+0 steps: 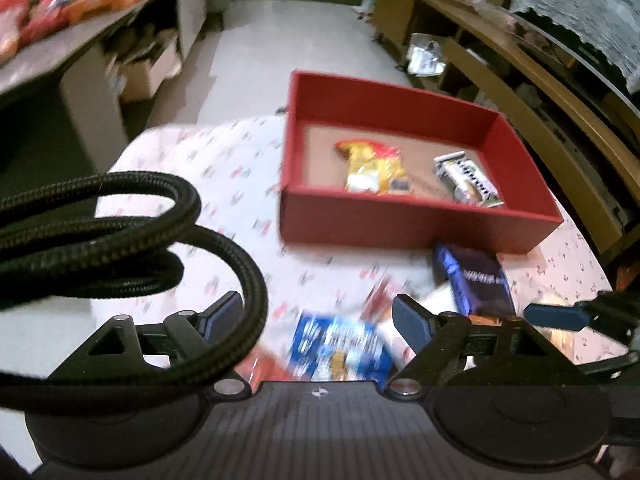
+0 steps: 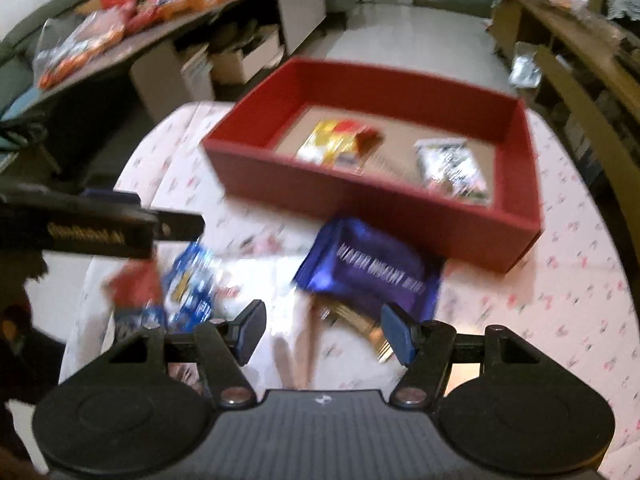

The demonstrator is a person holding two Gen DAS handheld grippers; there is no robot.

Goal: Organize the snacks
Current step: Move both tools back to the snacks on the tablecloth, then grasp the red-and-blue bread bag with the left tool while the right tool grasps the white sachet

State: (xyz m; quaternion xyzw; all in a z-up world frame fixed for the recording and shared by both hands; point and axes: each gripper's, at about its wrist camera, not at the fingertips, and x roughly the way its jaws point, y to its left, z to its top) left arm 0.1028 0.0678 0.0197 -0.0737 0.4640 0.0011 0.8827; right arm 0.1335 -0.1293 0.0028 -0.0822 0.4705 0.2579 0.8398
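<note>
A red box (image 1: 416, 232) (image 2: 360, 204) stands on the patterned tablecloth and holds a yellow-red snack packet (image 1: 374, 168) (image 2: 340, 146) and a silver-black packet (image 1: 468, 180) (image 2: 452, 168). In front of the box lie a dark blue packet (image 1: 476, 280) (image 2: 372, 276) and a blue-white packet (image 1: 340, 348) (image 2: 192, 284). My left gripper (image 1: 320, 316) hangs open above the blue-white packet, nothing between its fingers. My right gripper (image 2: 324, 332) is open too, empty, over a gold wrapper (image 2: 356, 320) just below the dark blue packet. A red packet (image 2: 136, 284) lies at the left.
The round table's cloth (image 1: 208, 168) (image 2: 560, 280) ends at the left above a pale floor. A black braided cable (image 1: 160, 240) loops across the left view. A counter with many snack bags (image 2: 120, 32) runs at the left; wooden shelving (image 1: 520, 80) at the right.
</note>
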